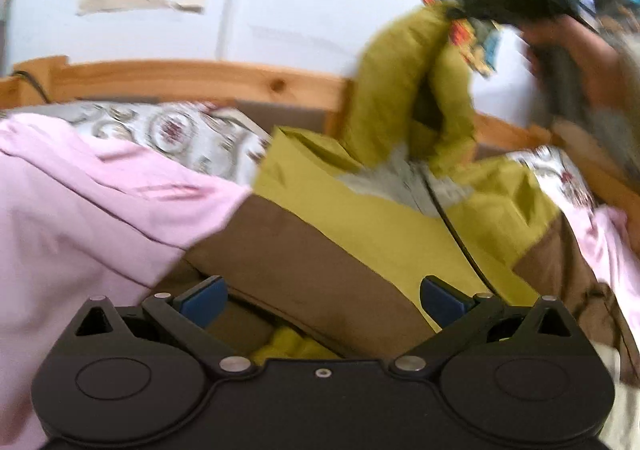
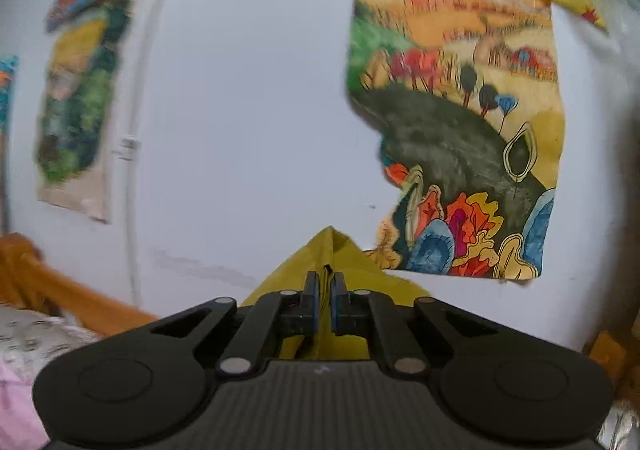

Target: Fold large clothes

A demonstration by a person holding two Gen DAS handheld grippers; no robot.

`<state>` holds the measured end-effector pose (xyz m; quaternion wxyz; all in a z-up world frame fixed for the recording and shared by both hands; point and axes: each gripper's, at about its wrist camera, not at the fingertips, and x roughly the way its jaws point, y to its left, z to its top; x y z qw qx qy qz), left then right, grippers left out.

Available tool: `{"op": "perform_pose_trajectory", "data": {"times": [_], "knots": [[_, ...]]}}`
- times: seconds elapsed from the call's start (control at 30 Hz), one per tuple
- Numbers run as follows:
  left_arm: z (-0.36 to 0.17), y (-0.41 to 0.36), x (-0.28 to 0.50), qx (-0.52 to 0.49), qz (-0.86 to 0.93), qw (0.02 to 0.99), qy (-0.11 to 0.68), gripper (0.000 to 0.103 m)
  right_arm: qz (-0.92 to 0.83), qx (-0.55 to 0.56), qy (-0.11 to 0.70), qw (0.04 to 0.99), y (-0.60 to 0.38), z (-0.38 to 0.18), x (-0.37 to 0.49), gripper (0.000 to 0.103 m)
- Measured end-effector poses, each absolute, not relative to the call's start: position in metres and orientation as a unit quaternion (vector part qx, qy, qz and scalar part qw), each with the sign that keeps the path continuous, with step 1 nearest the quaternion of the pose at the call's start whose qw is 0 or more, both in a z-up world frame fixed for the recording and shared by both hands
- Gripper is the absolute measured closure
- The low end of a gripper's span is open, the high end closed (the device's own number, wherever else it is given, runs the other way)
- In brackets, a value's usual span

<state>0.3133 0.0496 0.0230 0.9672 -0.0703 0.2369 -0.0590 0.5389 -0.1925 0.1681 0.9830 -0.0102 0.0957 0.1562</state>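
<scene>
A large olive-yellow and brown jacket [image 1: 360,218] lies on the bed, its grey lining showing at the open front. My left gripper [image 1: 322,300] is open, its blue pads spread just above the brown lower panel. My right gripper [image 2: 325,296] is shut on a corner of the yellow fabric [image 2: 332,250] and holds it high in front of the wall. In the left wrist view the right gripper [image 1: 520,0] shows blurred at the upper right, lifting one yellow sleeve [image 1: 404,90] up off the bed.
A pink garment [image 1: 92,206] lies at the left on a floral bedsheet [image 1: 192,134]. A wooden bed rail [image 1: 180,80] runs along the white wall. Colourful paintings [image 2: 460,122] hang on the wall.
</scene>
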Motion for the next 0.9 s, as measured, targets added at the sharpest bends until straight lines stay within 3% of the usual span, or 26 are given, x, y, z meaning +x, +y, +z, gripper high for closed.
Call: {"op": "perform_pose_trajectory", "data": {"times": [0.43, 0.9], "knots": [[0.055, 0.086, 0.296, -0.101, 0.007, 0.972, 0.211, 0.001, 0.212, -0.075, 0.001, 0.974, -0.210, 0.096, 0.297, 0.098], [0.065, 0.062, 0.306, -0.120, -0.036, 0.977, 0.175, 0.001, 0.201, -0.069, 0.156, 0.965, -0.187, -0.019, 0.218, 0.098]]}}
